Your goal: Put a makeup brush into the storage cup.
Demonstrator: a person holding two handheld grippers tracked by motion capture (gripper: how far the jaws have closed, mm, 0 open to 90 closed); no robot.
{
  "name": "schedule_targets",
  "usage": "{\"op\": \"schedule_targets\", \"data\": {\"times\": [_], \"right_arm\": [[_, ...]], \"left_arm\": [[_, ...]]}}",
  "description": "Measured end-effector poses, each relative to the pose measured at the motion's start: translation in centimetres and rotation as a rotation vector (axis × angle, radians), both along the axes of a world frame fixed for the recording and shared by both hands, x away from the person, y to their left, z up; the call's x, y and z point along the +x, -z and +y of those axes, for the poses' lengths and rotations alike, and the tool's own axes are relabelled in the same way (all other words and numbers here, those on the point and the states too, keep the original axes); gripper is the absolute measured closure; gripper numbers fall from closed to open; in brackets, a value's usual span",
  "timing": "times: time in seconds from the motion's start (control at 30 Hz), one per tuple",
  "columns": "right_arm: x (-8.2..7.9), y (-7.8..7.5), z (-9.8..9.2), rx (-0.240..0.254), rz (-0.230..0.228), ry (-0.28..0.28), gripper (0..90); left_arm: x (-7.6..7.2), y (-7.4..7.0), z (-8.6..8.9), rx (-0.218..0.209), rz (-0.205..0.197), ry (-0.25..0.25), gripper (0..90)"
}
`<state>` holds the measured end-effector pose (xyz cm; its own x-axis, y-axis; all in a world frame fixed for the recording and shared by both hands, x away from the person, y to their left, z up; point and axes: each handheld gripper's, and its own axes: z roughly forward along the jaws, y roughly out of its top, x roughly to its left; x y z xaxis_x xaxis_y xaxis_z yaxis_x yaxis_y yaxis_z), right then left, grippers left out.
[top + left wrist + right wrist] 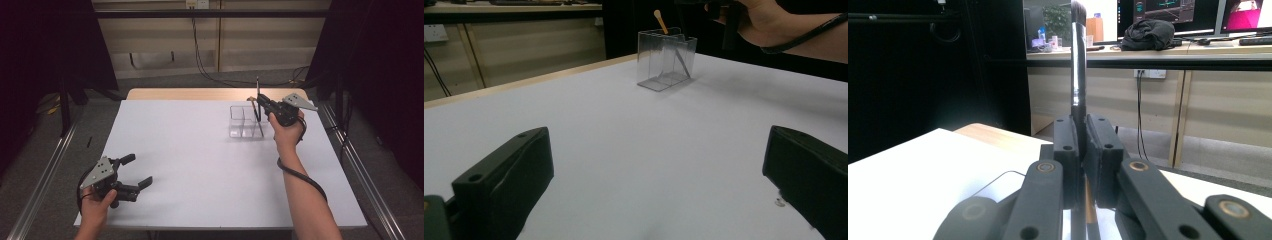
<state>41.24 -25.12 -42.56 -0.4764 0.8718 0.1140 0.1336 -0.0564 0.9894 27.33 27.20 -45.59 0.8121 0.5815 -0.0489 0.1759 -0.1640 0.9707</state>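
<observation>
1. High view: the right gripper (260,104) is held over the far right part of the white table (200,160), directly above the clear plastic organizer (245,121).
2. High view: its jaws are closed on a thin dark makeup brush (258,95), which stands nearly upright; the lower end of the brush reaches down into the organizer, though the exact compartment cannot be determined.
3. High view: a second, wooden-handled brush (252,100) leans in the far part of the organizer.
4. High view: the left gripper (136,172) rests at the near left corner of the table, well apart from the organizer, with its jaws spread wide and nothing between them.
5. Left gripper view: the two black jaws rise from the bottom corners, far apart, with only bare table surface between them.
6. Left gripper view: the organizer (666,60) stands ahead near the far edge of the table. The wooden-handled brush (660,21) projects above its rim, and a thin dark shaft leans inside it.
7. Left gripper view: the person's right hand (764,17) is positioned above and just beside the organizer.
8. Right gripper view: the jaws are clamped against the makeup brush (1078,75), which rises vertically from between the pads; its shaft is glossy and its top end carries dark bristles.
9. Right gripper view: below the jaws, the brush continues downward beside a wooden-coloured handle (1090,210).
</observation>
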Motion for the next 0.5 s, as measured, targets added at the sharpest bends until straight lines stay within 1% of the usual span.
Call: {"op": "schedule_targets", "data": {"times": [0.5], "right_arm": [[-0.2,0.44,-0.15,-0.002,0.012,0.007,84.6]], "left_arm": [[0.0,0.07,-0.01,-0.001,0.004,-0.002,0.0]]}}
